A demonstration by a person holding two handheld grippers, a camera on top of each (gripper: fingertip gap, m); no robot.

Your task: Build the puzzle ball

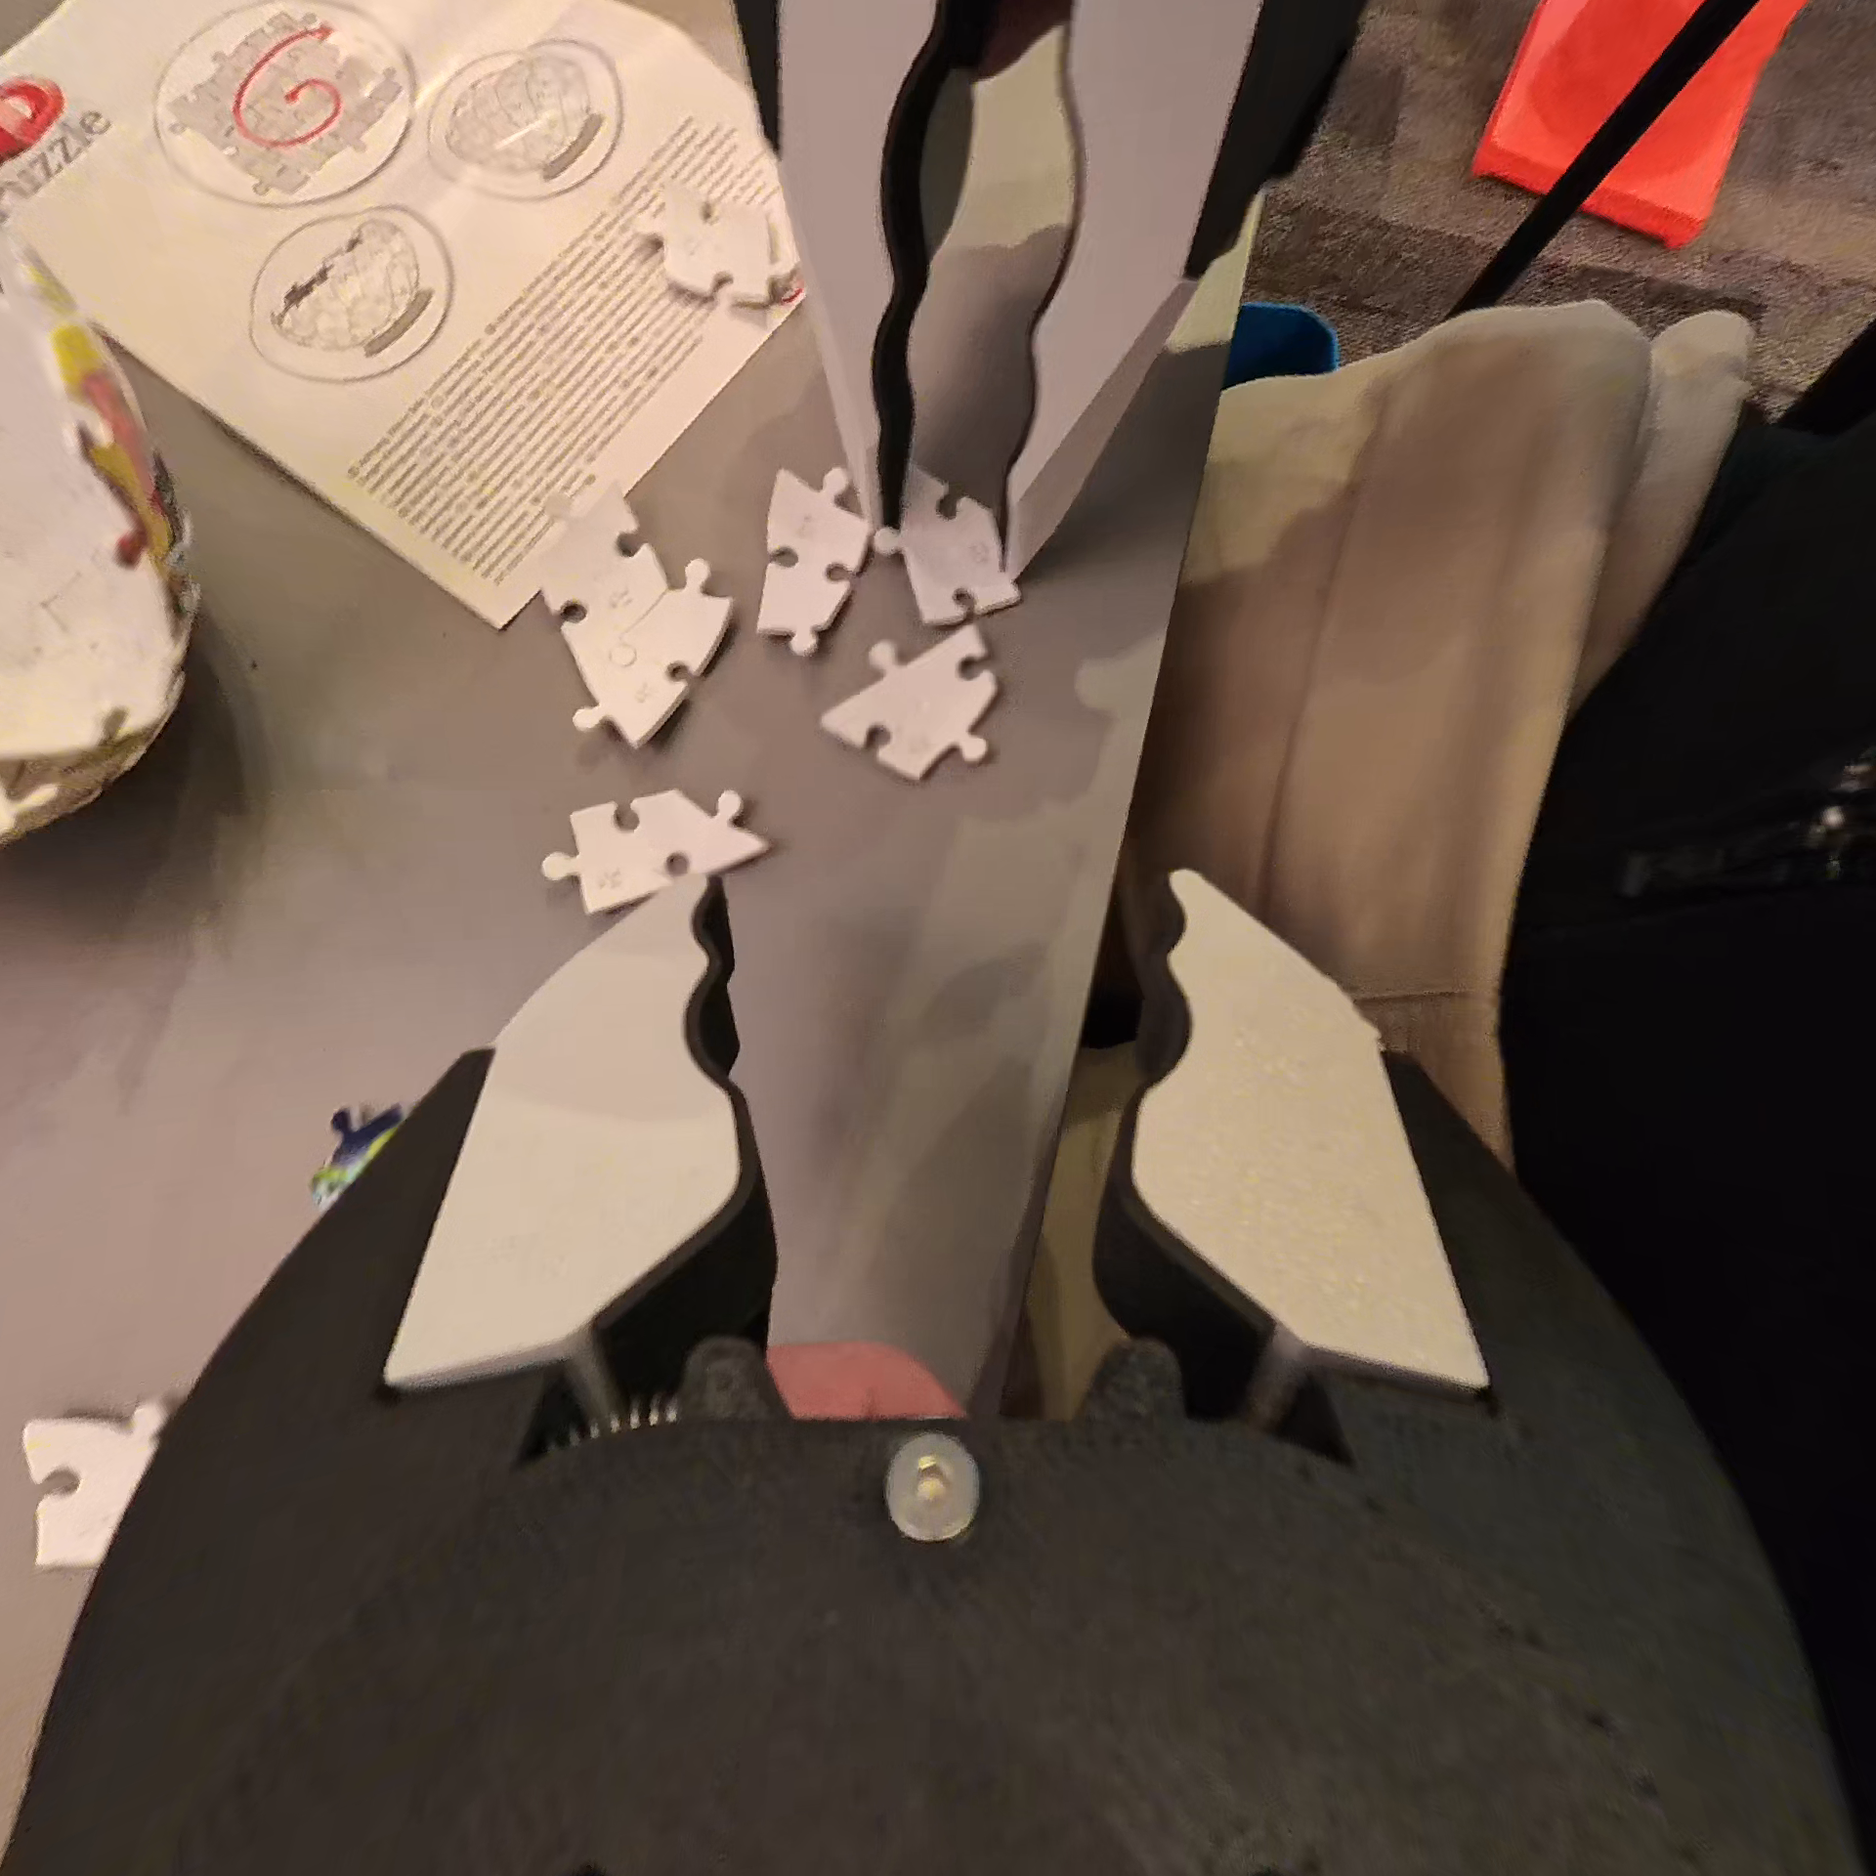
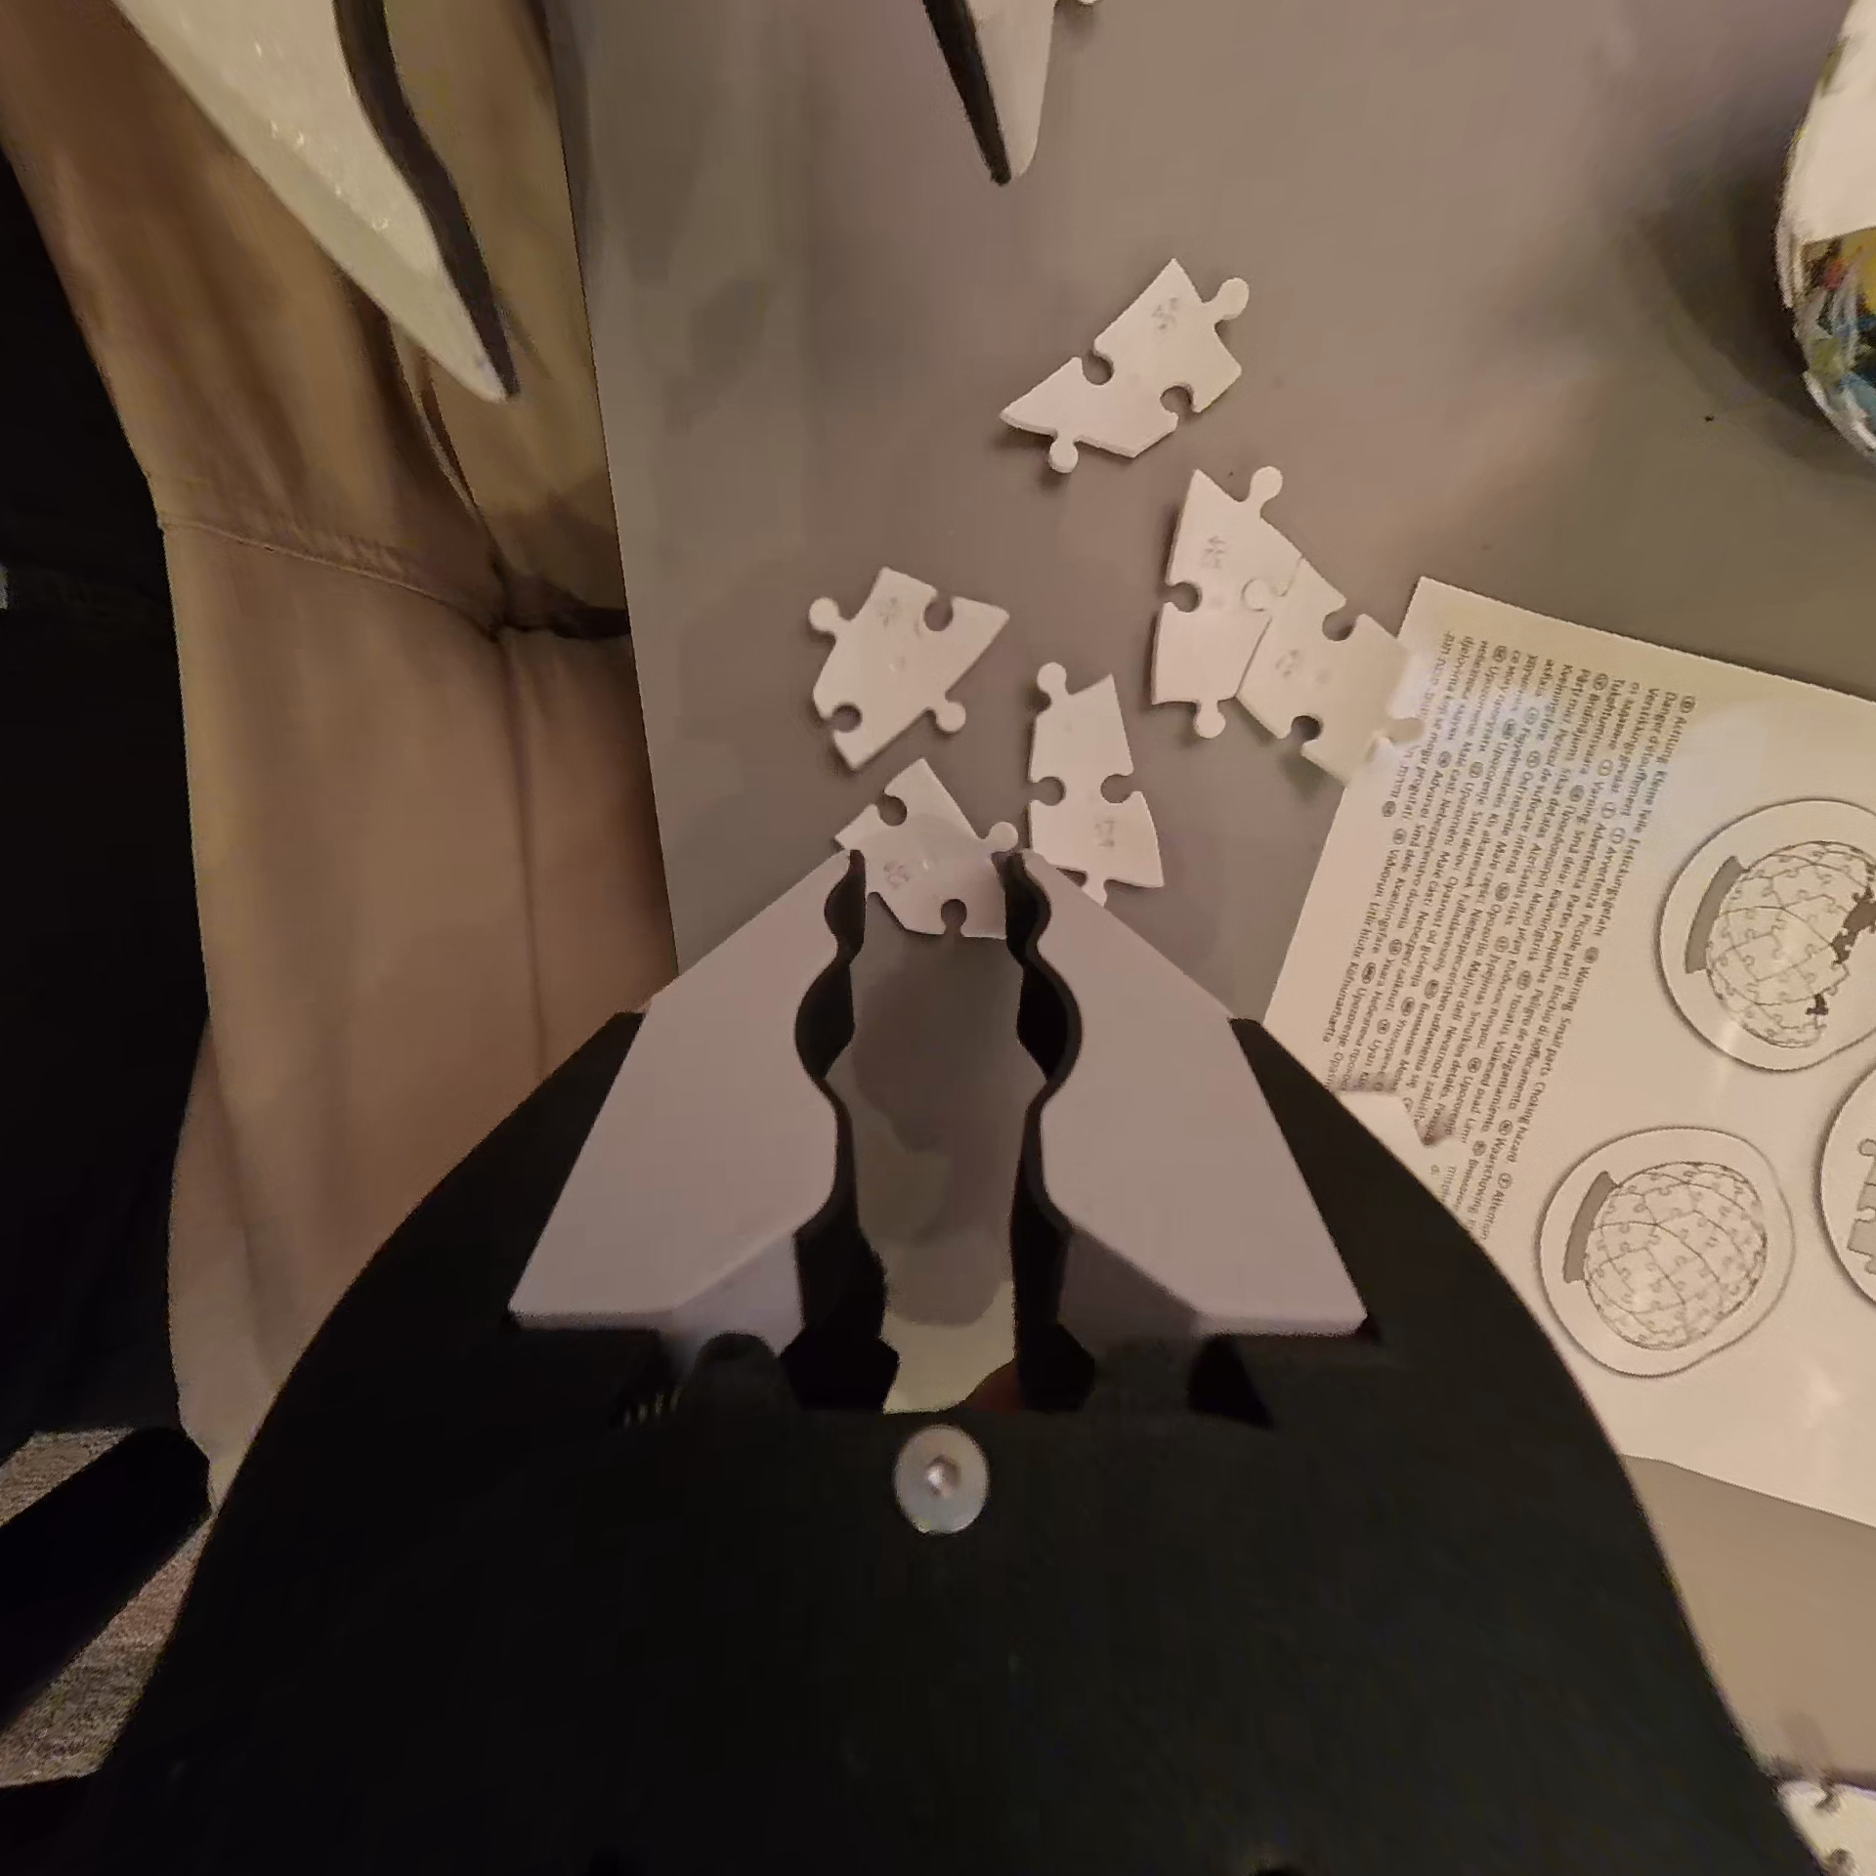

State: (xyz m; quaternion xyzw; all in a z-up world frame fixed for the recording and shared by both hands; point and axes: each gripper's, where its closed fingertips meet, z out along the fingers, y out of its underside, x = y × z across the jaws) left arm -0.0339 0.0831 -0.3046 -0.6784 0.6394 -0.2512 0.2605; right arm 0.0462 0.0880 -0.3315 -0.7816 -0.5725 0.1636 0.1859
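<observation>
The partly built puzzle ball (image 1: 81,568), white inside with a coloured print outside, sits at the left of the grey table (image 1: 254,964); it also shows at the top right of the right wrist view (image 2: 1827,254). Several white joined puzzle pieces (image 1: 640,629) lie face down in a loose cluster (image 2: 1259,629). My right gripper (image 2: 934,863) comes down from the top of the left wrist view (image 1: 949,523), its jaws narrowed onto the edges of one white piece (image 2: 939,883) lying on the table (image 1: 959,563). My left gripper (image 1: 944,888) is wide open and empty, just short of the cluster.
An instruction sheet (image 1: 406,254) lies behind the pieces, with one piece (image 1: 711,244) on it; the sheet is at the right in the right wrist view (image 2: 1624,1015). A coloured piece (image 1: 355,1147) and a white one (image 1: 81,1472) lie near left. The table edge (image 1: 1167,609) borders a person's beige trousers (image 1: 1421,609). The gap from one gripper's tips to the other's is roughly 9 centimetres.
</observation>
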